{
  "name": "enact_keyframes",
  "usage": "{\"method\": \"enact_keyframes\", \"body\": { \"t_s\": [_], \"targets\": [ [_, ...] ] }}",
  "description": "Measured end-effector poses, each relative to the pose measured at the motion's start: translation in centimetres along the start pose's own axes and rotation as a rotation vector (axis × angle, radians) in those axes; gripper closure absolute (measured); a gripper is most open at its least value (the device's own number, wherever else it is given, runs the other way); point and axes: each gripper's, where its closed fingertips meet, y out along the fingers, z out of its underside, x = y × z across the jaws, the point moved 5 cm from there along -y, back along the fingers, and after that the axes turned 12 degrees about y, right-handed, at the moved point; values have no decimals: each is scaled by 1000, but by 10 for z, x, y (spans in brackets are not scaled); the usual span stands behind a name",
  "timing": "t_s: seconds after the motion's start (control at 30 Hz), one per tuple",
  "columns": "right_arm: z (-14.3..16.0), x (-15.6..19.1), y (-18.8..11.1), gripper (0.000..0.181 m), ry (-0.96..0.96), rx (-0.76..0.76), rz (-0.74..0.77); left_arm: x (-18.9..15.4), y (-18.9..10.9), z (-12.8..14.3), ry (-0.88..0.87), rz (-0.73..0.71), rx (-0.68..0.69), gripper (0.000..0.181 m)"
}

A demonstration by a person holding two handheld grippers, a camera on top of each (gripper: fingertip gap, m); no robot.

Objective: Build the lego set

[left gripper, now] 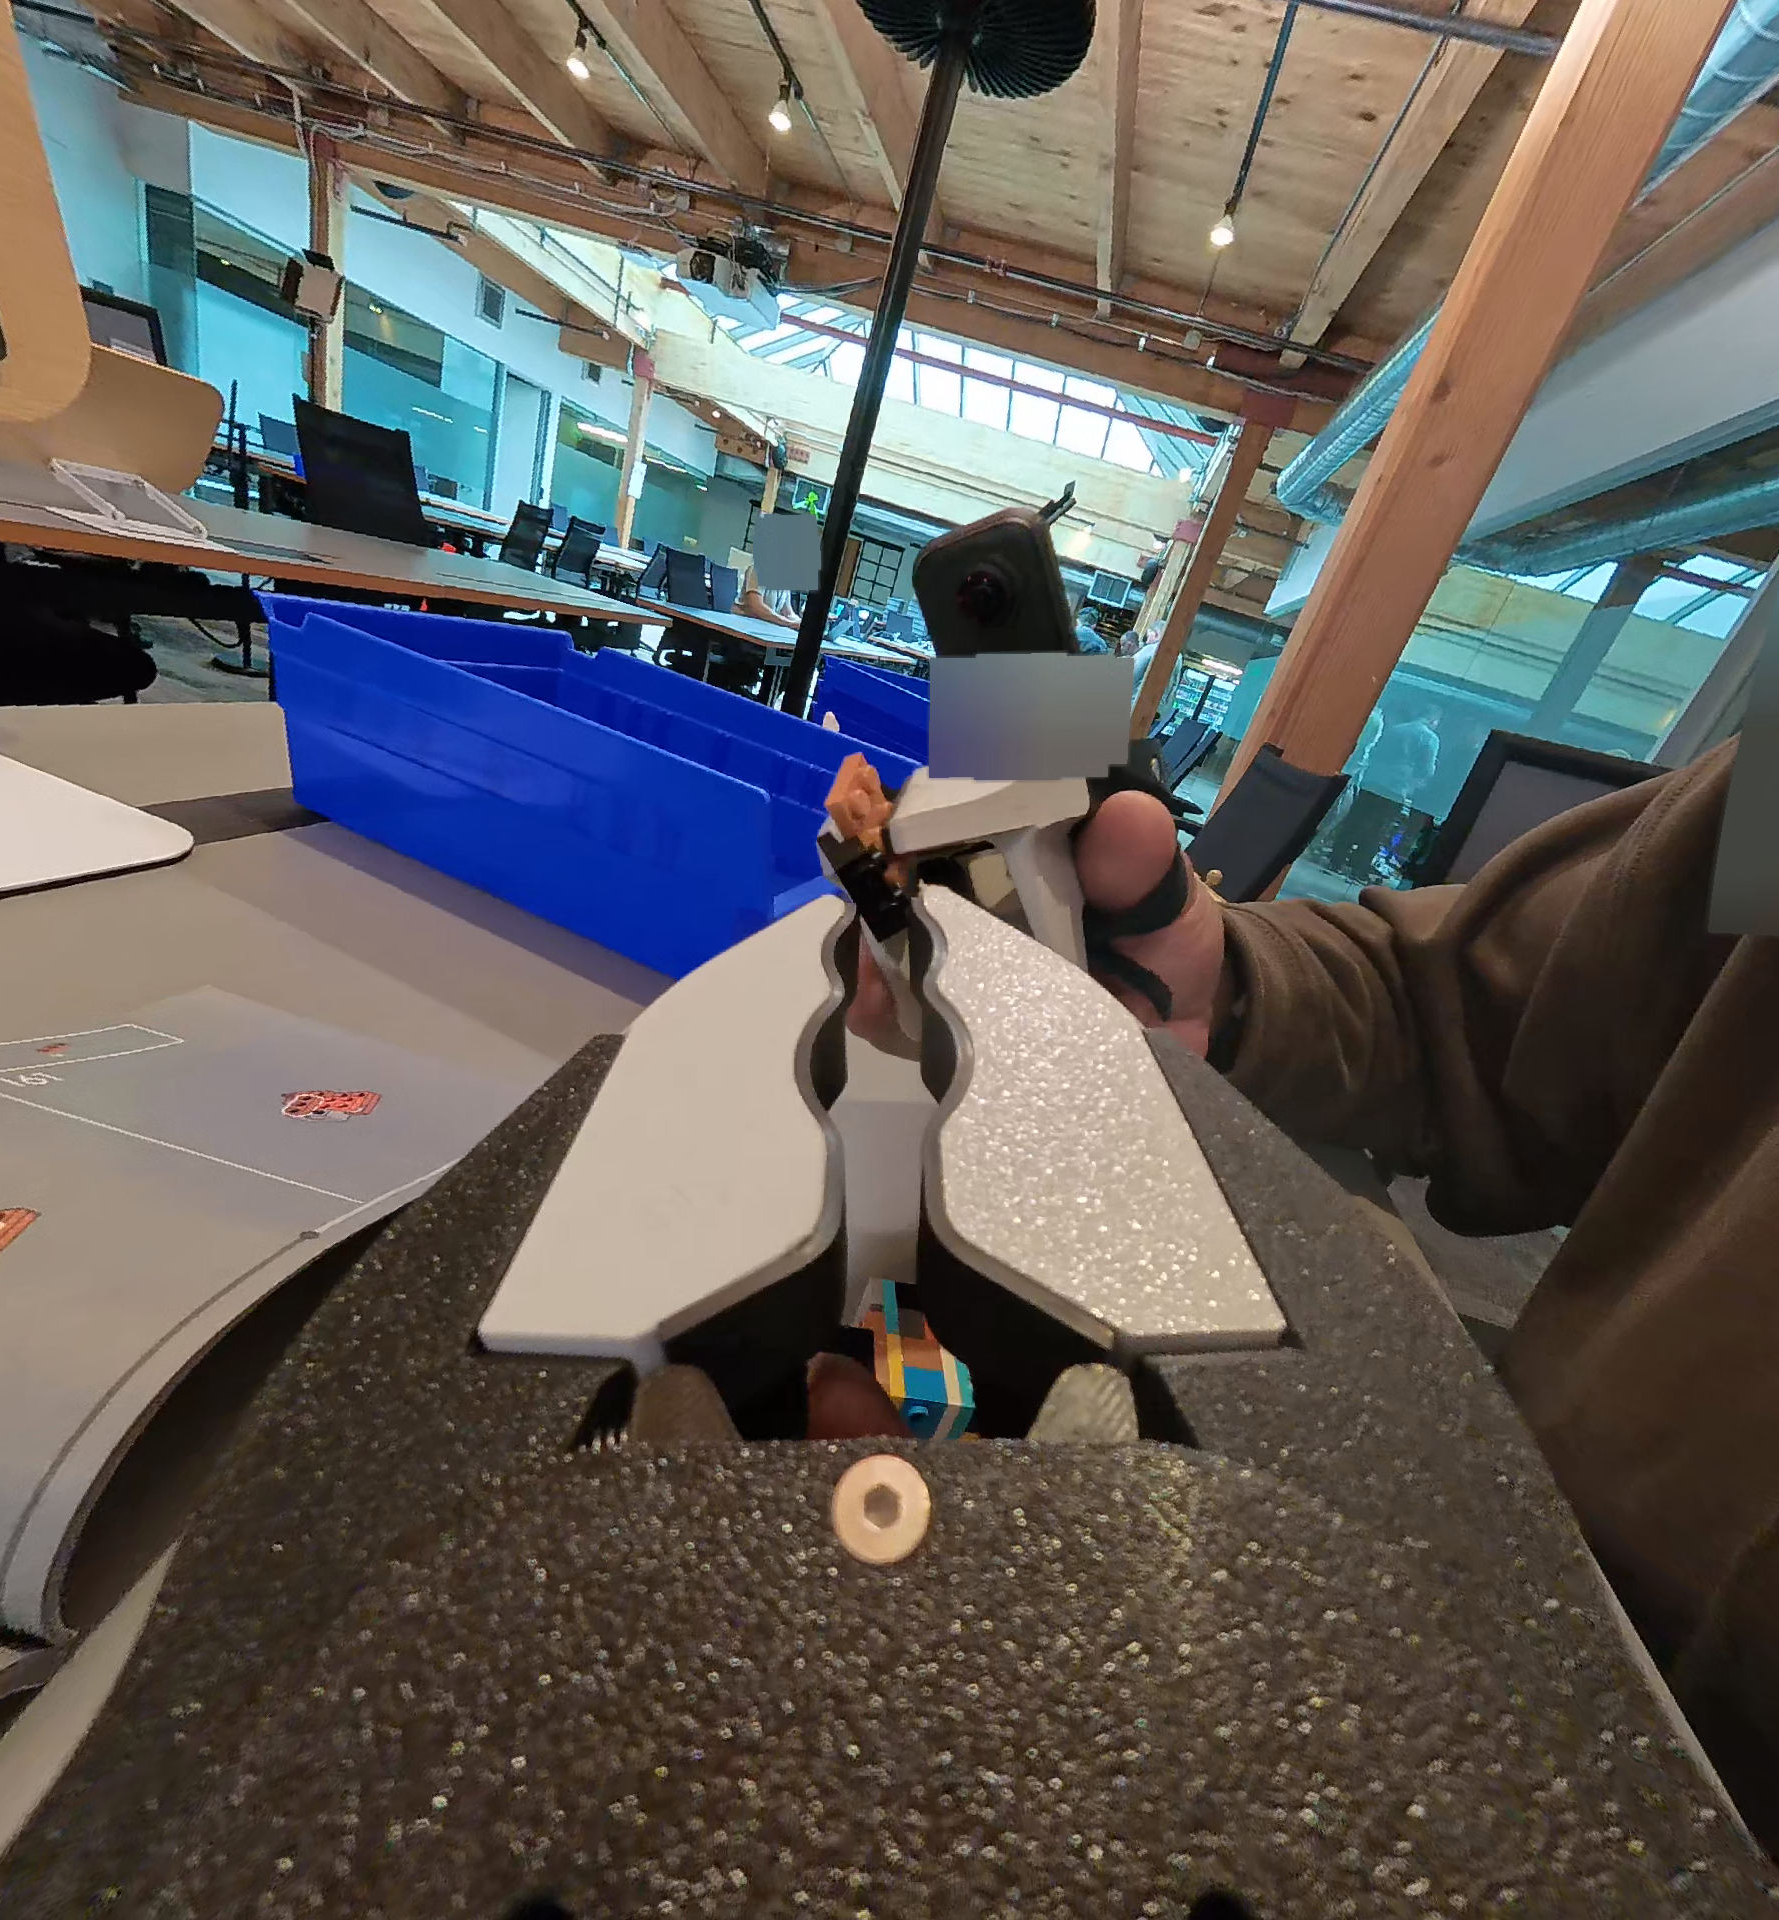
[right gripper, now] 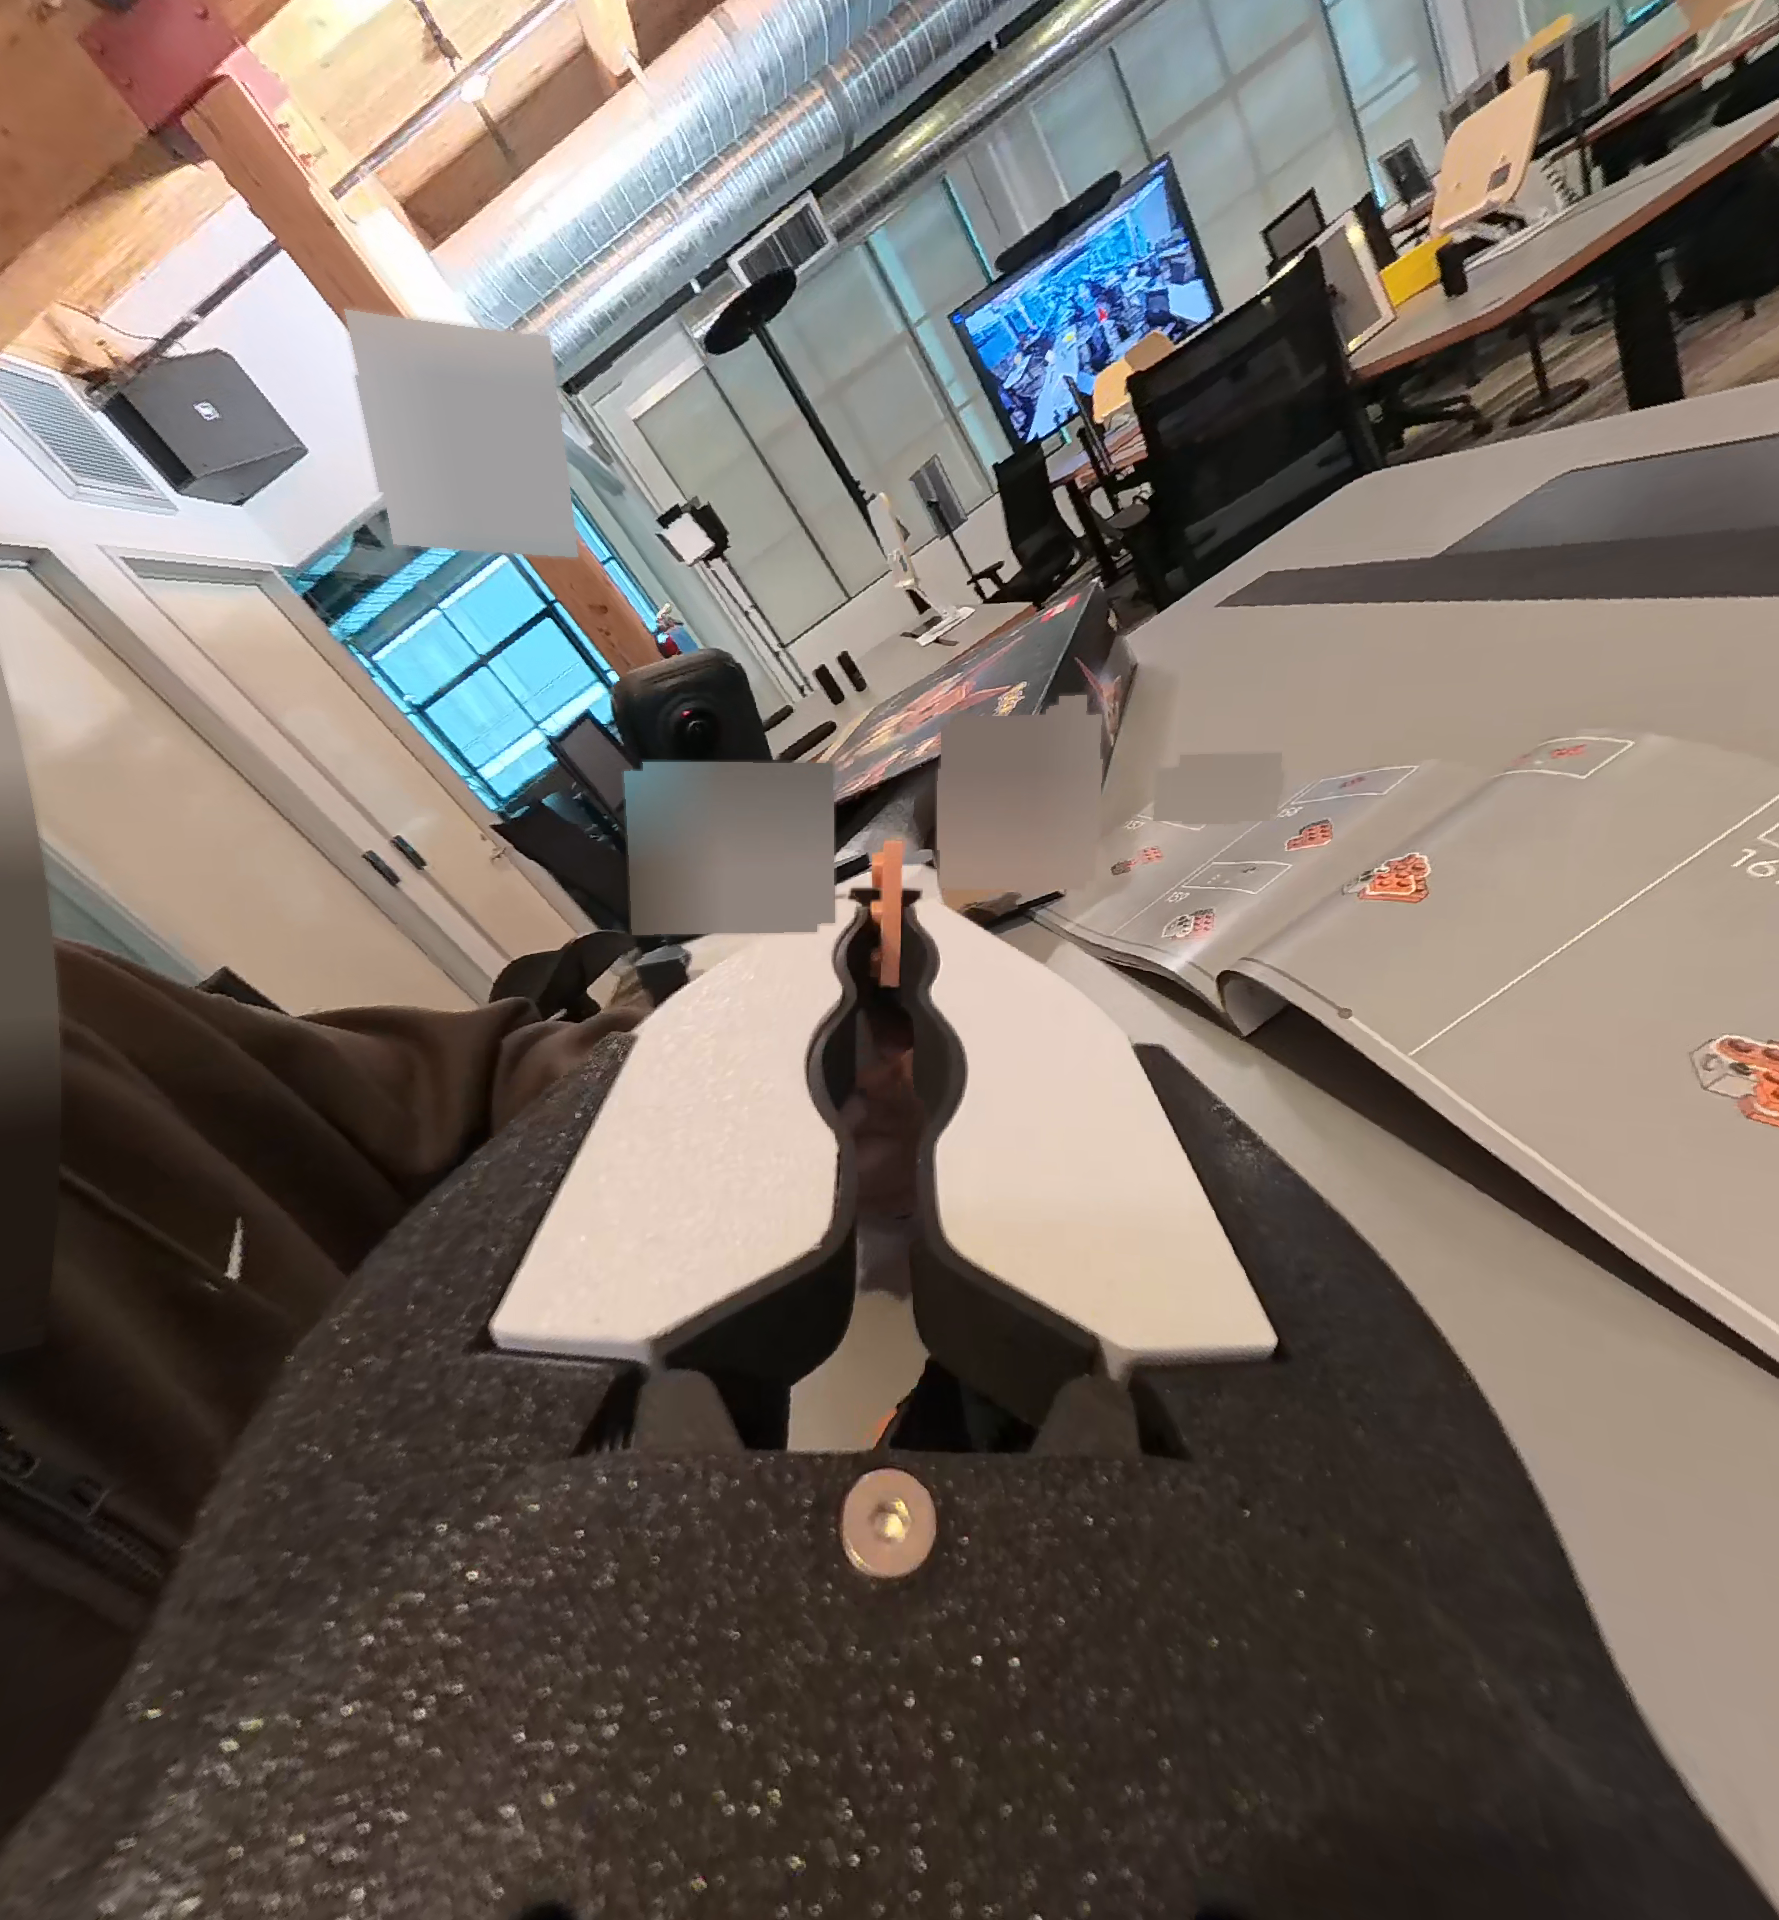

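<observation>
In the left wrist view my left gripper (left gripper: 887, 912) has its jaws nearly together on a small black lego piece (left gripper: 872, 885) at the tips. An orange plate (left gripper: 857, 795) sits against the top of that piece. The right gripper's white fingers (left gripper: 978, 810), held by a hand (left gripper: 1139, 914), come in from the right and meet it there. In the right wrist view my right gripper (right gripper: 887, 920) is shut on the thin orange plate (right gripper: 887, 904), which stands edge-on. A teal, orange and yellow lego figure (left gripper: 921, 1371) shows through the gap under the left gripper.
A blue bin (left gripper: 552, 769) stands on the grey table behind the grippers. The open instruction booklet (left gripper: 189, 1143) lies to the left; in the right wrist view it (right gripper: 1487, 987) lies to the right. A dark lego box (right gripper: 968, 707) lies beyond. A black pole (left gripper: 864, 416) rises behind the bin.
</observation>
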Motion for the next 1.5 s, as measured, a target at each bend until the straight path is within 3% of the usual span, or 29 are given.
{"method": "enact_keyframes", "body": {
  "t_s": [0.2,0.9,1.23,1.5],
  "targets": [
    [3,5,2,177,51,41,-91,0,-1,-2,7,2,-9,173],
    [1,6,-1,175,46,57,-111,-7,-1,-6,101,18,-22,173],
    [2,8,-4,175,168,92,-285,-13,-1,-9,-10,125,-75,173],
    [3,7,-4,173,214,88,-319,-14,-1,-8,-37,128,-83,173]
  ]
}}
